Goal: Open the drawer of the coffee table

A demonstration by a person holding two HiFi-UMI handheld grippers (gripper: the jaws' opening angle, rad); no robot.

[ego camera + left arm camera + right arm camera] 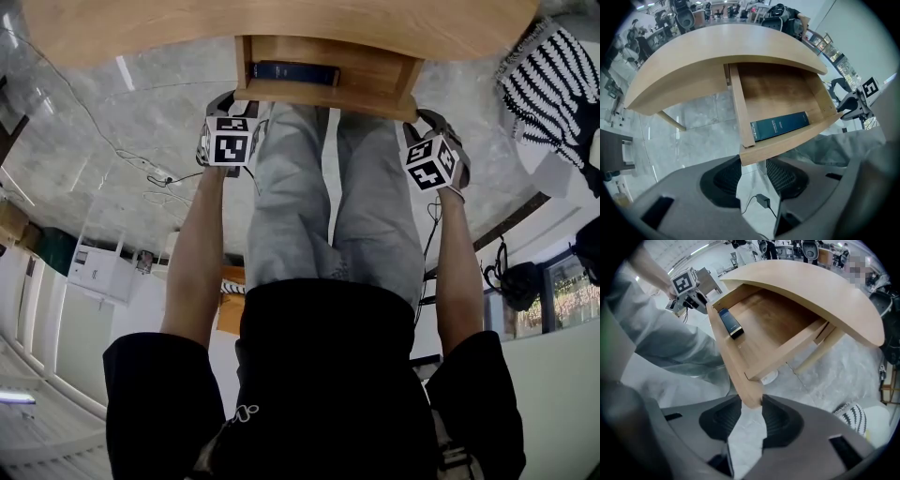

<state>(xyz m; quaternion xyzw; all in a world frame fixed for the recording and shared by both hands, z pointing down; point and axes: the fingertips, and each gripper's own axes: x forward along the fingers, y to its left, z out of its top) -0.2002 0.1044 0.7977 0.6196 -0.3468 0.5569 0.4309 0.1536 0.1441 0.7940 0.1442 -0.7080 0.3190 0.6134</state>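
Left gripper (753, 163), right gripper (751, 400) clamp drawer front (323, 97) — head view hides jaws.

Coffee table (717, 51), curved light-wood top, on grey marble floor (693, 126). Drawer (783, 93) pulled well out from under the top. Dark teal book (779, 125) lies flat inside, along the drawer's front edge, one end at the front left corner. Left gripper (753, 171): pads clamp the drawer front (797, 140) at its left corner. Right gripper (848, 104) at the front's right end, grip not readable here. Grey trouser leg (834, 150) just below the front. Cable with adapter (763, 200) on the floor.
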